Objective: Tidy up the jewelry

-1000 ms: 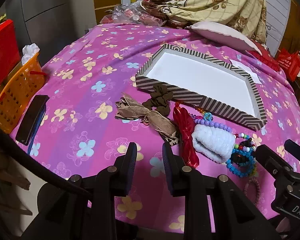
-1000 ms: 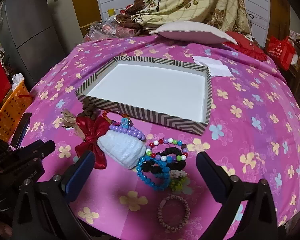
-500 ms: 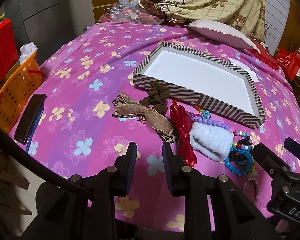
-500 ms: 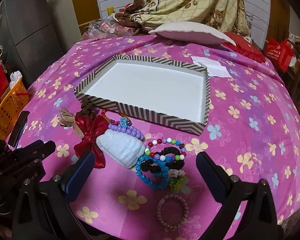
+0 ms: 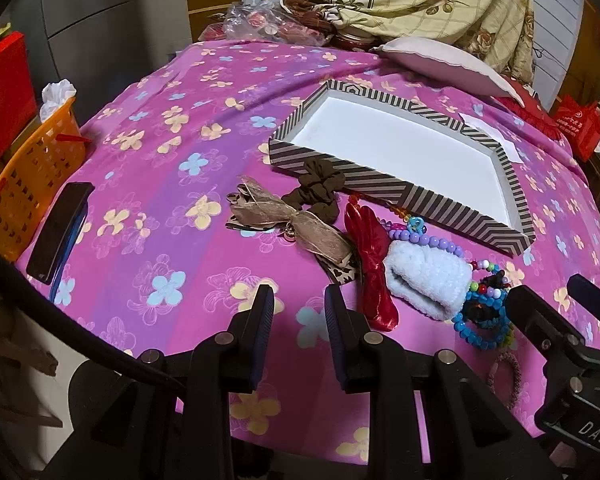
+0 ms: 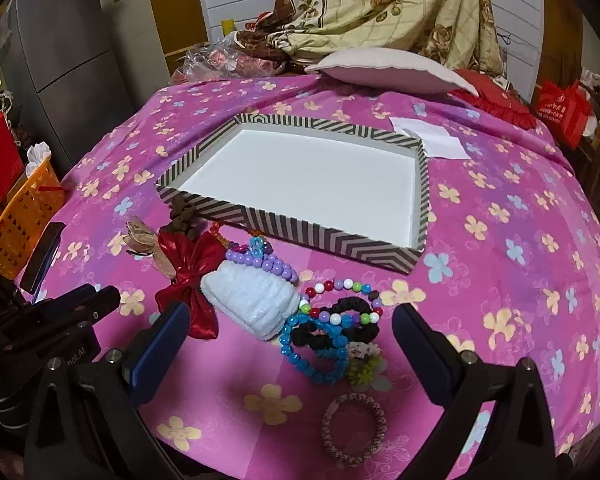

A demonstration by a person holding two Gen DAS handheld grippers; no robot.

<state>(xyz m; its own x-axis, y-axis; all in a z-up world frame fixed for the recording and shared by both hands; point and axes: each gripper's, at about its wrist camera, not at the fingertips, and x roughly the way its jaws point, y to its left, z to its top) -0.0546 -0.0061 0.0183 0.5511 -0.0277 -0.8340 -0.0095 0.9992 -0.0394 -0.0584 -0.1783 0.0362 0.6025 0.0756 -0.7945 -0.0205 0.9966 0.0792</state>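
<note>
So the left gripper (image 5: 299, 312) has its jaws pretty narrow, just a slim gap with nothing in it, hovering over the pink floral cloth (image 5: 160, 184) near the front edge. The right gripper (image 6: 290, 344) is spread wide and holds nothing, with the pile of bracelets sitting on the cloth right between and just past its fingers.

That pile: a blue bead bracelet (image 6: 312, 354) tangled with a black scrunchie (image 6: 340, 330) and a multicolour bead bracelet (image 6: 342, 286), plus a braided pinkish band (image 6: 354, 428) lying on its own closest to the camera. Just left of those is a fluffy white scrunchie (image 6: 252, 300) with a purple bead bracelet (image 6: 266, 262) on its far side, then a shiny red bow (image 6: 190, 276). In the left view there's also a tan ribbon bow (image 5: 288, 220) and a brown scrunchie (image 5: 318, 190) touching the box wall.

Behind all that is the striped box (image 6: 332, 240), white inside, holding none of the pieces. Off to the left edge, a dark phone (image 5: 60, 232) and an orange basket (image 5: 28, 176).
</note>
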